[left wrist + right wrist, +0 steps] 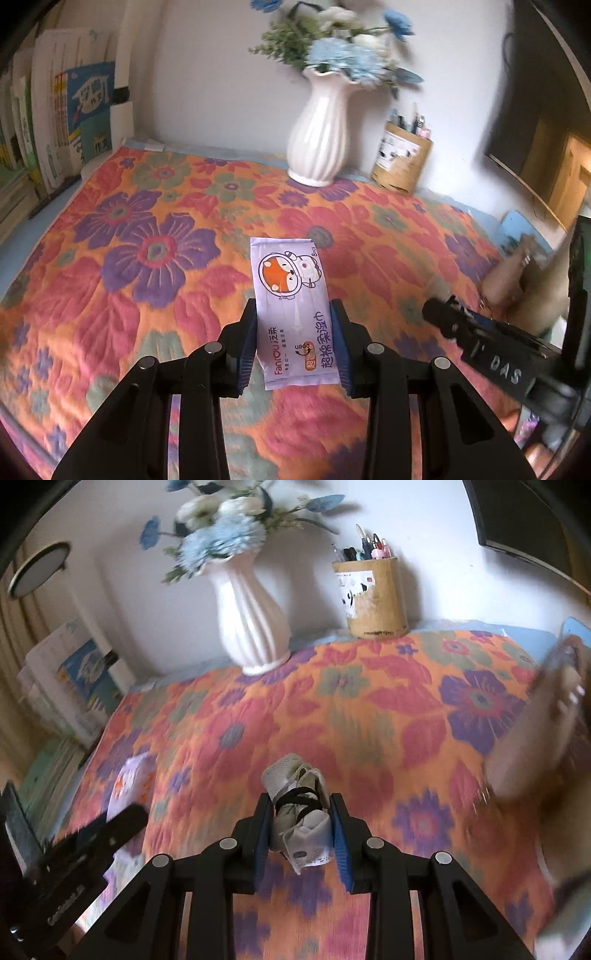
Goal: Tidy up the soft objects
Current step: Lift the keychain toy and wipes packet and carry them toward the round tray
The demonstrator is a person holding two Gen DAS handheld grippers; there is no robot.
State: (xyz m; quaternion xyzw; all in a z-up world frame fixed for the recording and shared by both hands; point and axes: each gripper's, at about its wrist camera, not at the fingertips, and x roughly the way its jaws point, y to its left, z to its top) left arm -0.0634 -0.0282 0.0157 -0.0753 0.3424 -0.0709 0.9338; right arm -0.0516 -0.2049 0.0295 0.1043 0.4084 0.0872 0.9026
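Now, from the left wrist view: left gripper [293, 345] squeezed shut on a purple wipes pack [293, 314], one blue pad on each long side. Held at the near half, so the far end with the fox picture pokes out past the fingertips. Looks lifted a bit above the flowery cloth [147, 240], though hard to be sure. Probably gripped by the sides because a soft pack bends less that way. Off to the right, the right gripper [436, 312] seen blurry and low, with something tan and blurry behind it that cannot be made out. At the back, a white vase [319, 136] of blue flowers by the wall, a pen cup [402, 158] beside it, books [55, 122] standing on the left. Next, from the right wrist view: right gripper [301, 829] pinched on a small white cloth bundle [301, 812] tied round with a black band [297, 801]. Bundle right between the blue pads, a bit sticking out past the tips and a bit hanging back behind them. Held in the middle, likely so the floppy ends do not slip out. Down at the left edge, the left gripper [122, 823] with a pale smear of the pack by it. Same vase and pen cup at the back. Very blurry at the right edge, so not clear what is there. Both soft things seem up and on their way somewhere, not yet put down.
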